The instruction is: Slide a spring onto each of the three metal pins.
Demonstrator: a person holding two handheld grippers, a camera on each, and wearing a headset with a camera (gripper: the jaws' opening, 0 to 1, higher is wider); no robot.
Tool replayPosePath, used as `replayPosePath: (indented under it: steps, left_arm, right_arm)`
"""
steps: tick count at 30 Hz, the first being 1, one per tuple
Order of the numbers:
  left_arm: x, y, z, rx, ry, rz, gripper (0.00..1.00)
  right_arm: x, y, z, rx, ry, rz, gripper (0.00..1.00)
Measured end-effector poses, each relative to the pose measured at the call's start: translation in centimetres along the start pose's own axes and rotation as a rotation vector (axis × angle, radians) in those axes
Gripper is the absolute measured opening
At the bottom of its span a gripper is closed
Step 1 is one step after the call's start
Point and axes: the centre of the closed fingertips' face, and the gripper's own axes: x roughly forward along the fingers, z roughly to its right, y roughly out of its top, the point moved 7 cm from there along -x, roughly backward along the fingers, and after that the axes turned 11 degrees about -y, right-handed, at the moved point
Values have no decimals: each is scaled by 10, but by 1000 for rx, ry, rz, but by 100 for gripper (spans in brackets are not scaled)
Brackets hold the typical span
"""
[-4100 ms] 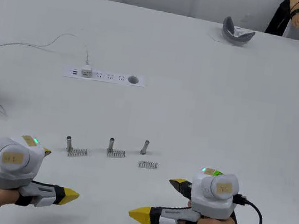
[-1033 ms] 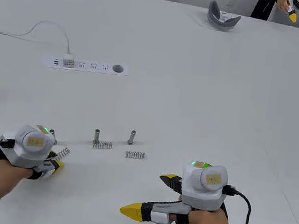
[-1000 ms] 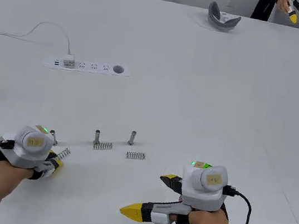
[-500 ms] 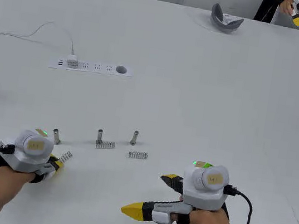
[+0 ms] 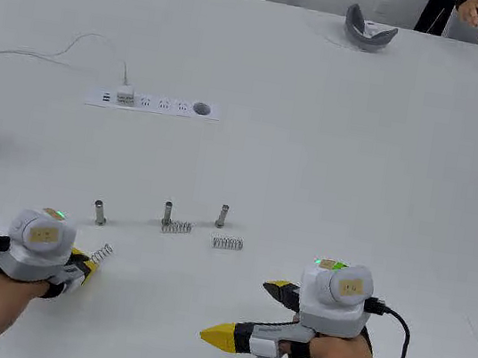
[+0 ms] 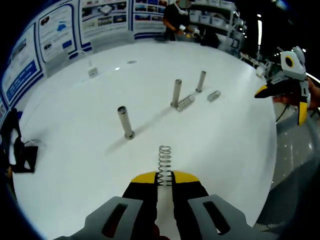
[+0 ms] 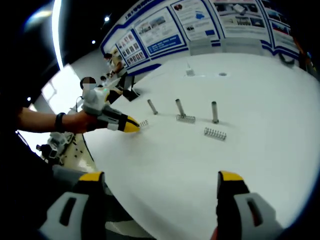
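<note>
So the left gripper (image 6: 164, 177) has got the first small coiled steel spring (image 6: 164, 160) now. A second ago it was parked right down on that spring, next to the leftmost short grey metal pin (image 6: 124, 121). Now it has backed off toward the lower left of the head view and the spring has come away with it. In the left gripper view the yellow-tipped fingers (image 6: 145, 178) are pinching the near end of the coil. The rest of it pokes straight out ahead, roughly toward that pin but clearly apart from it. The patch of white desk (image 5: 315, 154) beside that pin, where the spring used to lie, is bare.

The other two sets haven't budged. The middle pin (image 5: 167, 213) has the second spring (image 5: 176, 227) lying just beside its base. The right-hand pin (image 5: 222, 216) has the third spring (image 5: 227, 244) lying near it, a little to the lower right in the head view. All three pins stand upright, a bit below the centre of the head view, and none of them has a coil on it yet.

The right gripper (image 5: 248, 311) sits at the lower right of the head view with its fingers spread wide and nothing between them, well apart from the pins.

My read: the pick is done and the threading is what's next, so zero of three so far. The open end of the coil needs lining up over the top of that left pin. Since it's only held by one end, I'd guess it could droop or twist off line on the way.
</note>
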Motion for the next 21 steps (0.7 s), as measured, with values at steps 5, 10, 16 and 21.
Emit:
replayPosePath:
  steps: [5,10,16,21]
  left_arm:
    - [-7,-3,2,-2,1,16,10]
    - [-18,-3,5,-1,1,34,10]
    - [-36,1,9,29,30,64,10]
    - [-51,1,12,14,36,89,10]
  right_arm:
    - [0,1,-2,2,4,5,94]
    - [0,3,-4,0,10,8,94]
    - [2,8,-7,-4,24,14,94]
    - [4,10,-10,-8,38,17,94]
